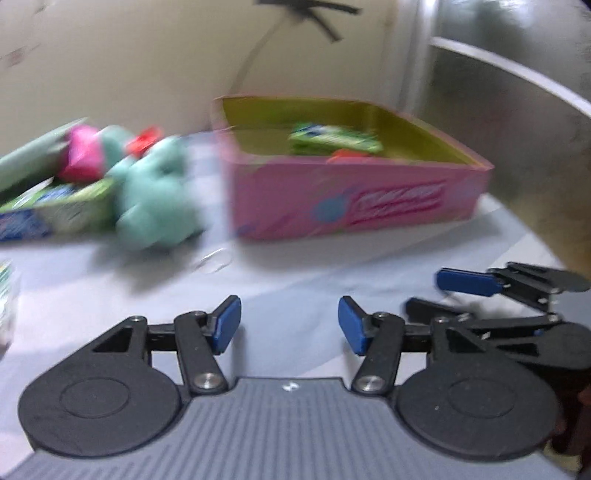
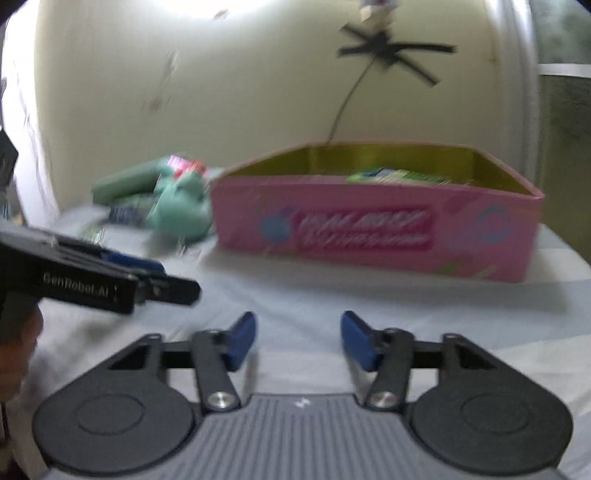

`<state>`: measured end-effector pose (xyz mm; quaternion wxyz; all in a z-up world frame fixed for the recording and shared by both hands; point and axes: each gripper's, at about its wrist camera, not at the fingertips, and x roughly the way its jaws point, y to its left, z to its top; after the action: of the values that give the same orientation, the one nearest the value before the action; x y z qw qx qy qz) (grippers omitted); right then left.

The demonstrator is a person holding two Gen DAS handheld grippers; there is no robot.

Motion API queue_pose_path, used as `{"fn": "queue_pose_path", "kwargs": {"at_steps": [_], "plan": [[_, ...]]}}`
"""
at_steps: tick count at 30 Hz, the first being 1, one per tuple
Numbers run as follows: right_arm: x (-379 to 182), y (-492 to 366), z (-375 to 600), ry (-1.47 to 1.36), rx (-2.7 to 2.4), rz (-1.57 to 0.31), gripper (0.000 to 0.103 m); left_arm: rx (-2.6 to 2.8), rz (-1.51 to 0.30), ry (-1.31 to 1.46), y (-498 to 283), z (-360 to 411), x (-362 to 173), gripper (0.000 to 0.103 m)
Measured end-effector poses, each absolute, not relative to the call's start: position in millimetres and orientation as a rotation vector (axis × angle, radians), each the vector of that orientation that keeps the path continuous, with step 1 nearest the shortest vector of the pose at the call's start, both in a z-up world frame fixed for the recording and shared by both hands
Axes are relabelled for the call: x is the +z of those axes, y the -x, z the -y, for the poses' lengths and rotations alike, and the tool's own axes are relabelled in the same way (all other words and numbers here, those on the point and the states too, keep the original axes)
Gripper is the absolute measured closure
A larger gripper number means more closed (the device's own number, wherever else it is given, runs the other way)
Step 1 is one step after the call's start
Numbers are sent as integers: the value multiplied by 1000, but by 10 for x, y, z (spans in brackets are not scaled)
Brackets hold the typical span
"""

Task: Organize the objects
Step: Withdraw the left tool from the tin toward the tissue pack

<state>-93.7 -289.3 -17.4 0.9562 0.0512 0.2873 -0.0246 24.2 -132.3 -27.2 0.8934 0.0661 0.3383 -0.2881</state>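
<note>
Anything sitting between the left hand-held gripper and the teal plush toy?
No. In the left wrist view, only bare pale-blue cloth lies between the open left hand-held gripper and the teal plush toy.

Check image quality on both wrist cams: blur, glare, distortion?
Left wrist view: heavy motion blur on the teal plush toy and pink box, print unreadable; left gripper sharp, open. Right wrist view: milder blur, box lettering still illegible; blown-out glare on the wall at top; right gripper sharp, open. Both: fisheye bending, dark corners.
</note>
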Motion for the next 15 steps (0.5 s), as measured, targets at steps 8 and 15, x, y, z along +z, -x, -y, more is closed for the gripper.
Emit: {"fn": "queue_pose_path", "kwargs": {"at_steps": [8,15], "plan": [[-176,696,2426,-36,44,-616,59,-455,-640,-177,-194,699,-354,42],[-205,346,1743,44,189,-633,56,-285,-643,-95,-234,-96,-338,42]]}}
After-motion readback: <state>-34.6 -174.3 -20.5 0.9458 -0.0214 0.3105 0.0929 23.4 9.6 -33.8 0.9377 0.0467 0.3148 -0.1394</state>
